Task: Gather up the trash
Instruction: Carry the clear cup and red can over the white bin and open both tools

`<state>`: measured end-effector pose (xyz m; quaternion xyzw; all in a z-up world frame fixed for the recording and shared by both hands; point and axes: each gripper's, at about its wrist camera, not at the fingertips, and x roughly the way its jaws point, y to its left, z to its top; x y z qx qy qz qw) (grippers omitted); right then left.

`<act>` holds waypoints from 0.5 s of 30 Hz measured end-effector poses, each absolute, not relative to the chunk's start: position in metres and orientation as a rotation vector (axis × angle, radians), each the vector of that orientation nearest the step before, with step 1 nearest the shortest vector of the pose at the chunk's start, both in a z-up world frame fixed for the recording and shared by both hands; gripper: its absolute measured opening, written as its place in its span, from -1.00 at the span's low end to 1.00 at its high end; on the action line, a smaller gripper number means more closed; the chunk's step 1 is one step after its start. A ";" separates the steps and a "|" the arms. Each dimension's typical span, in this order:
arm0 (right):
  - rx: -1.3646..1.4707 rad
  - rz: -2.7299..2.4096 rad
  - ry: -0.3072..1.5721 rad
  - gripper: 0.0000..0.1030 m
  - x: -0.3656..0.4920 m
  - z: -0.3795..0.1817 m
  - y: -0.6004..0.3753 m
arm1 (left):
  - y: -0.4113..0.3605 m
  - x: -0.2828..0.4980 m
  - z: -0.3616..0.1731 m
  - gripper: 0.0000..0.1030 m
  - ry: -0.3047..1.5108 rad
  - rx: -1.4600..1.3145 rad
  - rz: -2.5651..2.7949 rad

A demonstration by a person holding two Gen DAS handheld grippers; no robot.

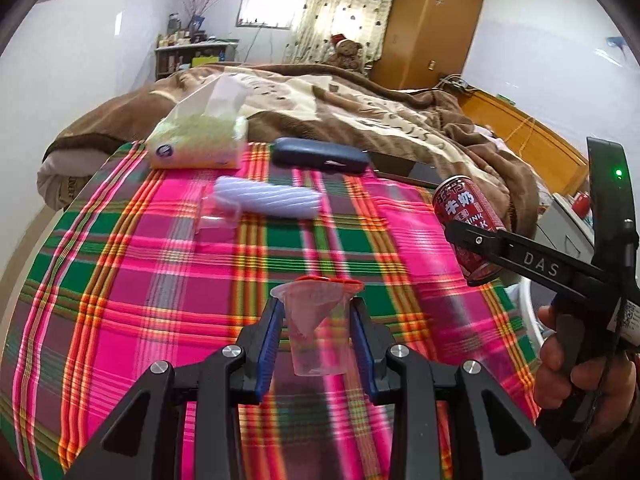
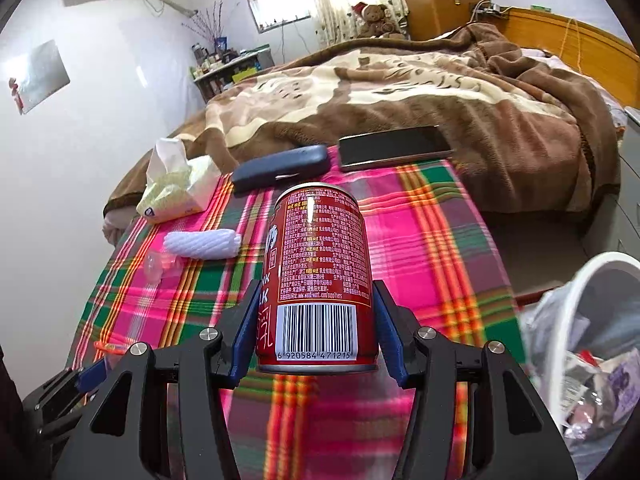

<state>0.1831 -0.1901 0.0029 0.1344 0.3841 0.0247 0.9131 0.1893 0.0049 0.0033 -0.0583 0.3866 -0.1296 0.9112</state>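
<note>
My left gripper (image 1: 316,320) is shut on a clear plastic cup (image 1: 316,332) with a red peeled lid, held above the plaid cloth. My right gripper (image 2: 316,316) is shut on a red drink can (image 2: 320,272) and holds it above the cloth; the can also shows in the left wrist view (image 1: 468,224) at the right. A white bin (image 2: 576,320) lined with a bag and holding trash stands off the table's right edge. A crumpled clear wrapper (image 2: 158,266) lies on the cloth at the left.
On the plaid-covered table (image 1: 160,280) lie a white ribbed bottle (image 1: 266,198), a tissue pack (image 1: 200,142), a dark glasses case (image 1: 320,156) and a phone (image 2: 394,146). A bed with a brown blanket (image 2: 440,92) lies behind.
</note>
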 end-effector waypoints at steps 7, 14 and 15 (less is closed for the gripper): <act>0.295 0.012 0.758 0.05 0.158 0.009 -0.223 | -0.033 0.175 0.017 -0.33 0.770 -0.087 -0.334; 0.322 -0.046 0.734 0.05 0.135 0.012 -0.260 | -0.079 0.166 0.027 -0.33 0.752 -0.042 -0.404; 0.325 -0.054 0.732 0.05 0.132 0.012 -0.264 | -0.084 0.165 0.028 -0.33 0.751 -0.039 -0.412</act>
